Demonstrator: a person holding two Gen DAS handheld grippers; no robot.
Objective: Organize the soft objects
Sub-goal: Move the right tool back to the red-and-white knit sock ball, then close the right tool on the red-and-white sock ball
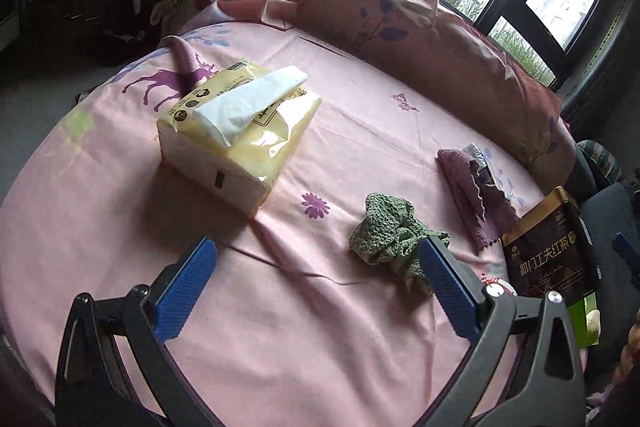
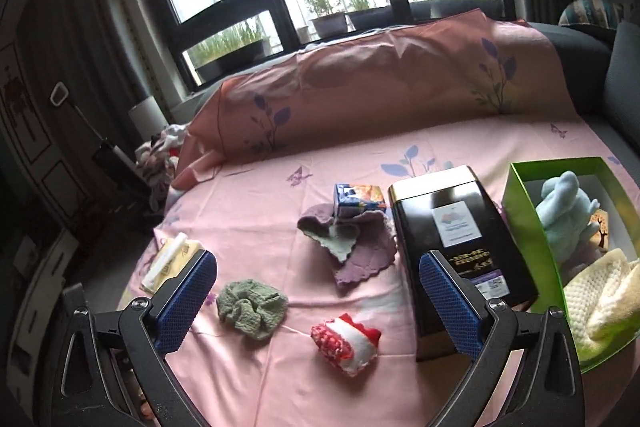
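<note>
Left gripper (image 1: 318,285) jaws wide apart, nothing between them, hovering over the near part of the pink sheet (image 1: 280,347). Its right finger overlaps the green knitted scrunchie (image 1: 386,231) in view; contact can't be told. Purple cloth (image 1: 476,197) lies just past the scrunchie toward the right edge, with the black tea tin (image 1: 550,253) beside it at that edge. Yellow tissue pack (image 1: 236,135) sits toward the left side of the sheet, white tissue sticking out the top. Pink pillow (image 1: 420,27) runs along the far edge.

Right gripper (image 2: 318,285) also spread wide, empty, above the near part of the sheet. Between its fingers in view: the scrunchie (image 2: 252,309) to the left and a red-and-white plush (image 2: 346,343) near centre, both flat on the sheet, apart from each other. Purple cloth (image 2: 360,247) lies farther in, a small blue-orange box (image 2: 358,205) resting on its far side. Tea tin (image 2: 460,251) lies just right of the cloth. Green box (image 2: 524,227) at the right edge holds a light blue plush (image 2: 564,215) and a cream knit item (image 2: 600,299).
</note>
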